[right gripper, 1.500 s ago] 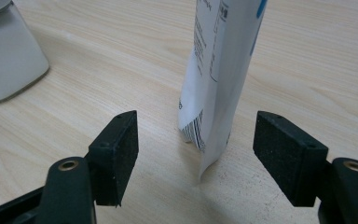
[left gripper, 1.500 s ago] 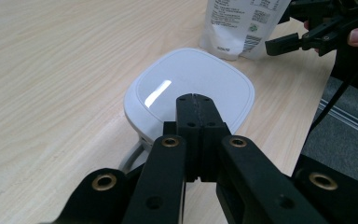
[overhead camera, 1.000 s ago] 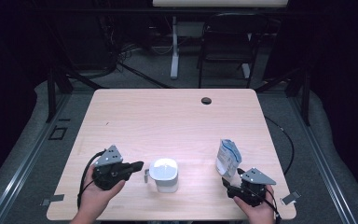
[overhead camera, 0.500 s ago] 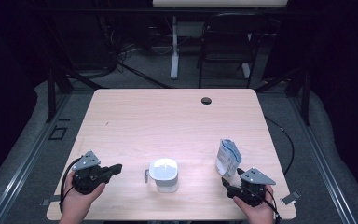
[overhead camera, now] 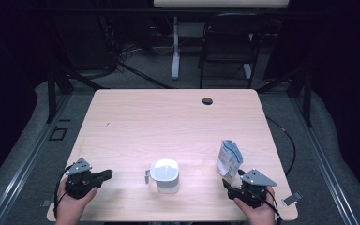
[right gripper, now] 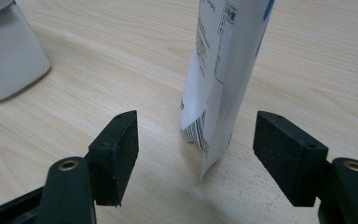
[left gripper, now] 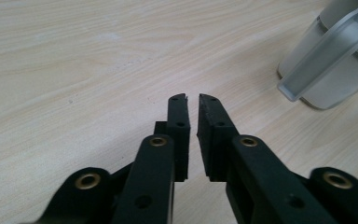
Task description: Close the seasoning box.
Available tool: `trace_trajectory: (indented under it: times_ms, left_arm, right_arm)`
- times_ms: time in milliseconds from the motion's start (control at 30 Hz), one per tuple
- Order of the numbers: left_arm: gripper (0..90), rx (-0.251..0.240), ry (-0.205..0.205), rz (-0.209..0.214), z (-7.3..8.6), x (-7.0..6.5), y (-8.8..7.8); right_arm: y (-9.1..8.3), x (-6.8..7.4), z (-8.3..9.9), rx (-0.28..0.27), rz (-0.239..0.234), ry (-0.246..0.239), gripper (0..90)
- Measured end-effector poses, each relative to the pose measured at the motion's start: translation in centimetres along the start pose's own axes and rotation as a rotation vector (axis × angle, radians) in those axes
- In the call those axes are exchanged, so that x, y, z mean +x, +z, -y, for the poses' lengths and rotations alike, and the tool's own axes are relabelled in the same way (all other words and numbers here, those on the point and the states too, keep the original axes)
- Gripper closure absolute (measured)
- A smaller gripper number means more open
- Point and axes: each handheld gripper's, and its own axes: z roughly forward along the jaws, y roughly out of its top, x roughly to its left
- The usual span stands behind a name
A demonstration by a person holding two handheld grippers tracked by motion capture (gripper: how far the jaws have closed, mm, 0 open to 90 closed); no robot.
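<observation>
table (overhead camera: 136, 122): light wood | on it: white jug (overhead camera: 165, 175), pouch (overhead camera: 228, 158) upright

Pouch (overhead camera: 228, 158): white with blue print, upright, near right table edge. Jug (overhead camera: 165, 175): white, handled, upright, front centre.

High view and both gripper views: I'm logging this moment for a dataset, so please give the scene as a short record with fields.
table: pale wood, small dark hole near the far edge
jug: white, with handle, near the front middle, upright
pouch: white and blue, standing upright, right of the jug
left gripper: near the front left corner, jaws have just been opening, narrow gap, nothing between them
right gripper: just in front of the pouch, jaws wide open, pads either side of the pouch's base without touching
</observation>
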Motion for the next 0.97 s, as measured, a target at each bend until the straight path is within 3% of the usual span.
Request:
trace_trajectory:
  times_ms: [133,333,533,967]
  left_arm:
    - [75.6,0.002,-0.003,-0.006,0.4,0.2,0.5]
    - [61.1,0.003,-0.028,-0.045,1.3,1.2,1.3]
    - [52.9,0.002,-0.043,-0.091,1.8,2.1,1.4]
    - [46.0,0.004,-0.065,-0.115,1.9,2.6,1.2]
  right_arm:
    - [0.1,-0.1,0.2,0.004,0.000,0.002,30.9]
    - [0.3,0.0,0.3,0.008,0.000,0.003,31.0]
    - [0.4,0.0,0.4,0.024,0.001,-0.009,31.0]
    - [0.3,0.0,0.5,0.021,0.004,-0.005,31.0]
